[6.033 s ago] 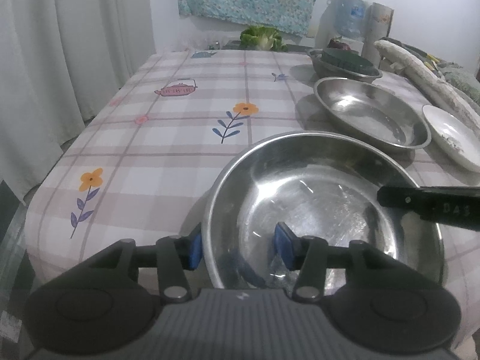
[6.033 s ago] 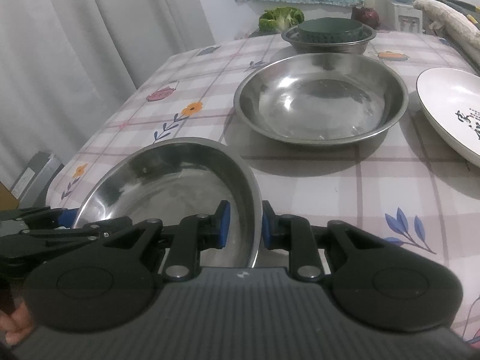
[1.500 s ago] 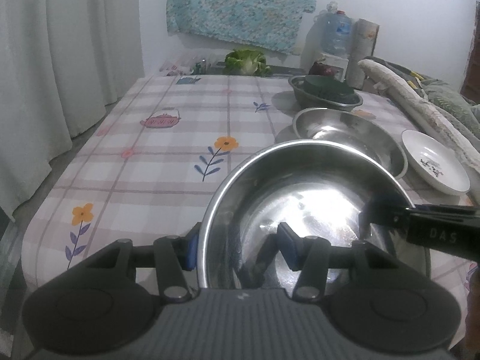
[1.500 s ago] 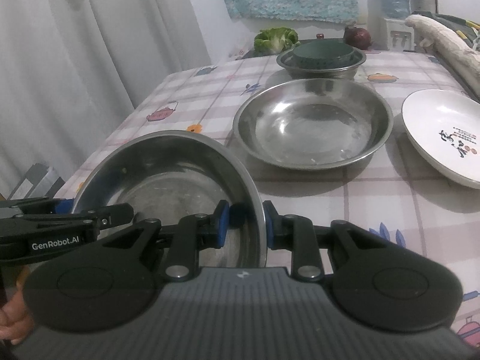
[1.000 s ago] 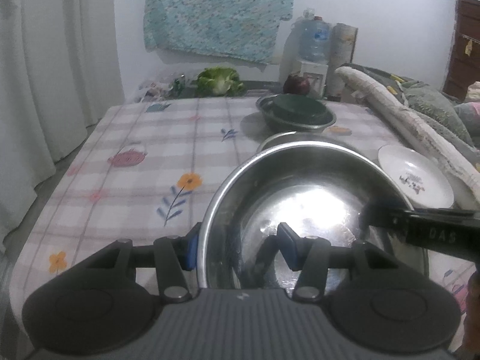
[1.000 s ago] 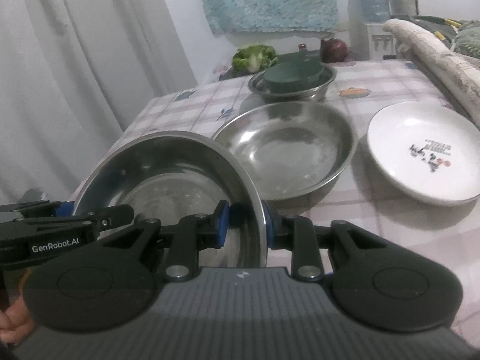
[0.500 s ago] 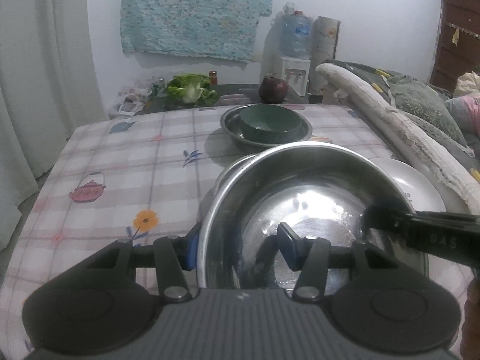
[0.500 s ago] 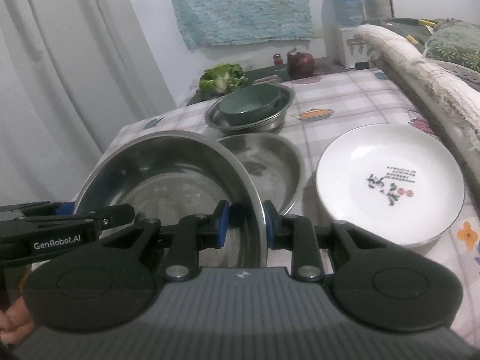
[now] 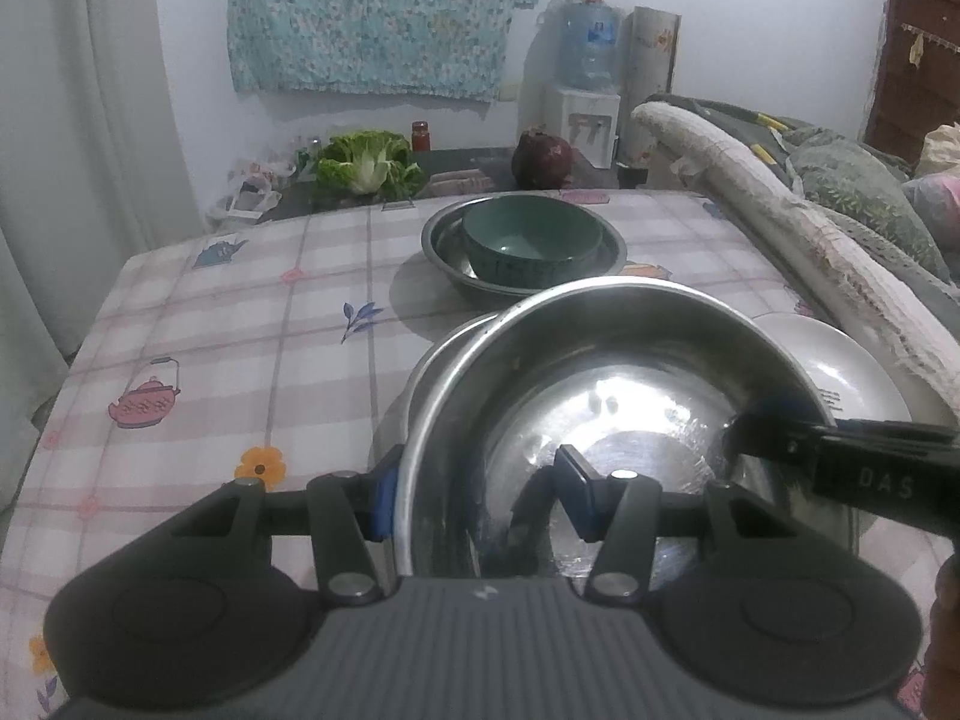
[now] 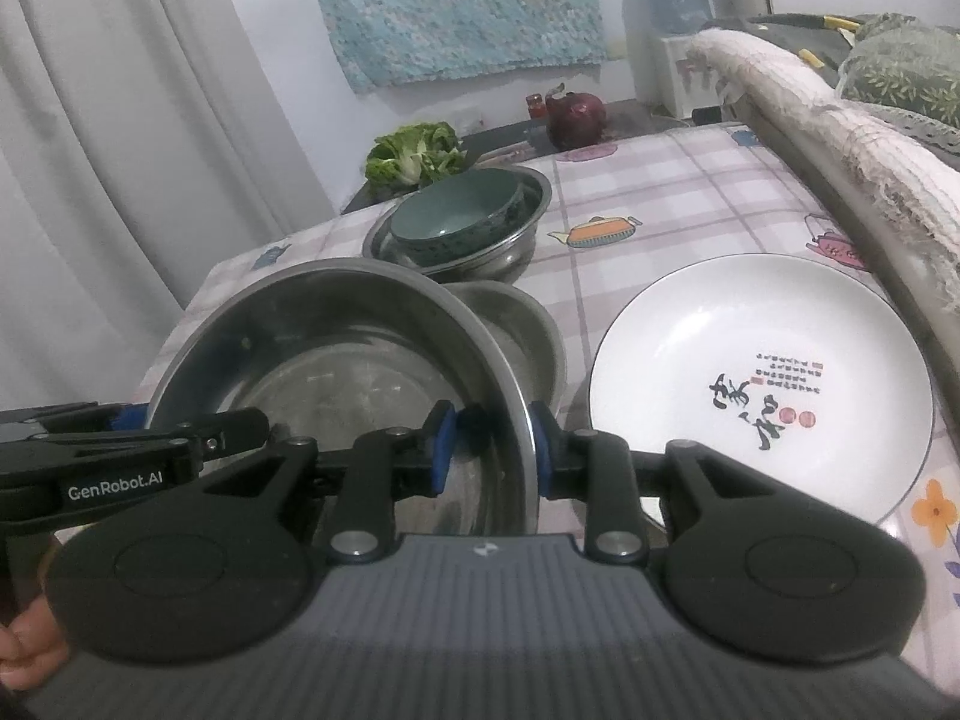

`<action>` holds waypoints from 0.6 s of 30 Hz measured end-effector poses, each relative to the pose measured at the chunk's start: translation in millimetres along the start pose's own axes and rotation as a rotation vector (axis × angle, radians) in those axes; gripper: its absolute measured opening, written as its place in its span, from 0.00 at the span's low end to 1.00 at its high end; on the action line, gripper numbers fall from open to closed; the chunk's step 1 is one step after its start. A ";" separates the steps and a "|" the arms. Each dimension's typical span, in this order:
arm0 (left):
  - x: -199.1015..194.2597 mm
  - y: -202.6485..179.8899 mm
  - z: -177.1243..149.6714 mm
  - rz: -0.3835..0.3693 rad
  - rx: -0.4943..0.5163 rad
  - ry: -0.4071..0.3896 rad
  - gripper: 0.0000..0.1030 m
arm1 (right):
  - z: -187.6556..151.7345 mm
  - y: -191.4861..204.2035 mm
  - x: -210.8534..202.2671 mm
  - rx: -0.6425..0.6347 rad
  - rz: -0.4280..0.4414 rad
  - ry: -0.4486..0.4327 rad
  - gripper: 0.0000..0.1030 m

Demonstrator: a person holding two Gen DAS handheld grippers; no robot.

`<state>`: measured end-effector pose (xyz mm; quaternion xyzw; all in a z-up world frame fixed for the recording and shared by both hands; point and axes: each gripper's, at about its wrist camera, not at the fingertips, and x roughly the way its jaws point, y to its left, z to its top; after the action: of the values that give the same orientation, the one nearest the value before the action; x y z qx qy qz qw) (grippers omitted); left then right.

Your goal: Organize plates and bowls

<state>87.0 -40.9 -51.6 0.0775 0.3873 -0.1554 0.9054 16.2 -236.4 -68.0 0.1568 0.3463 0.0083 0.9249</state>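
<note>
Both grippers hold one large steel bowl [image 9: 624,384] in the air by opposite rims. My left gripper [image 9: 474,489] is shut on its near-left rim, and my right gripper [image 10: 487,450] is shut on its right rim [image 10: 510,396]. The held bowl hangs just above a second steel bowl [image 10: 522,324] on the table, whose rim [image 9: 432,360] shows at its left. A white plate [image 10: 762,384] with printed characters lies to the right. A green bowl [image 9: 531,240] sits inside a smaller steel bowl [image 9: 444,240] farther back.
The table has a plaid floral cloth [image 9: 240,324]. A lettuce head [image 9: 366,165] and a dark red round vegetable [image 9: 543,159] lie beyond its far edge. A rolled cloth bundle [image 9: 780,240] runs along the right side. White curtains [image 10: 120,120] hang at the left.
Both grippers have carried the steel bowl forward across the table, and it now hangs over the second steel bowl. The white plate and green bowl look nearer.
</note>
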 end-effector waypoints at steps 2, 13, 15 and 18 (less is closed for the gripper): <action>2.8 1.0 0.6 0.001 -0.003 0.007 0.51 | 1.0 -0.1 4.4 -0.002 -0.002 0.006 0.26; 8.6 1.4 1.6 0.005 -0.005 0.022 0.51 | 4.1 -2.9 19.2 0.000 -0.003 0.026 0.27; 9.4 1.5 1.6 0.005 -0.006 0.025 0.51 | 3.8 -2.9 20.3 0.000 -0.003 0.028 0.27; 11.3 1.6 1.5 0.005 -0.007 0.029 0.51 | 3.8 -3.1 22.8 0.001 -0.004 0.034 0.28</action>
<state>95.9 -42.3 -58.7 0.0774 0.4008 -0.1504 0.9004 35.6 -237.7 -80.8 0.1563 0.3622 0.0087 0.9188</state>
